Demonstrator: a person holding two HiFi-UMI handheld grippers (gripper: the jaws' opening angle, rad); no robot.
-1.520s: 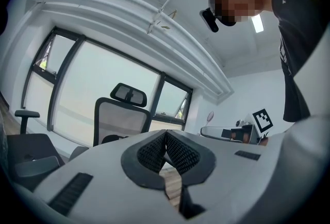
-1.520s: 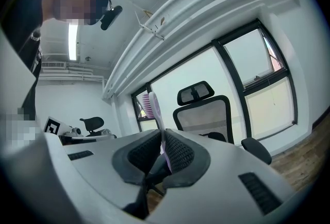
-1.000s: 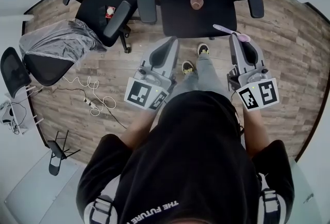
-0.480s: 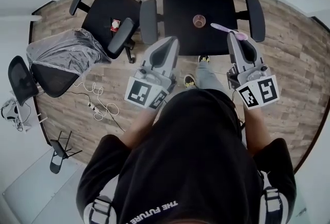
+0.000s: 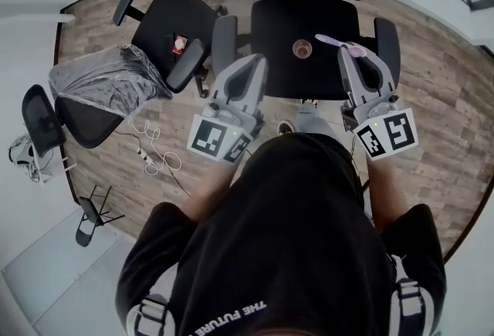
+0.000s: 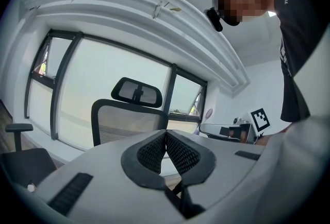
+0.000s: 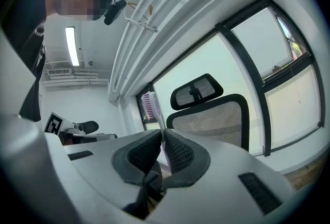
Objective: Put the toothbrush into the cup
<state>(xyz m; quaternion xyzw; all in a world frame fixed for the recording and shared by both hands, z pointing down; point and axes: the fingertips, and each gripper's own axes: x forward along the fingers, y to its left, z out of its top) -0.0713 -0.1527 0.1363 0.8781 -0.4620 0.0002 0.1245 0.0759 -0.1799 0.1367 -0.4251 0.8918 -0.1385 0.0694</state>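
The person is standing over a black office chair (image 5: 274, 22) and holding a gripper out in each hand, both tilted up toward the windows. The cup (image 5: 301, 49) is sitting upright on the chair's seat, between the two armrests.

The right gripper (image 5: 356, 56) is pinching the toothbrush (image 5: 338, 44) with its jaws pressed tight on the handle. In the head view the brush's long axis is running across the scene. The free end is pointing to the person's left, toward the cup, and stopping just short of it, off to the cup's right. In the right gripper view the bristled head (image 7: 154, 107) is sticking up past the jaw tips and leaning slightly left, with the chair's mesh back behind it.

The left gripper (image 5: 253, 64) is hovering near the seat's left edge. Its jaws are meeting at the tips with nothing between them.

Off to the left, a second black chair (image 5: 166, 14) is standing on the wooden floor (image 5: 432, 87), well apart from a silver cover (image 5: 104, 72).
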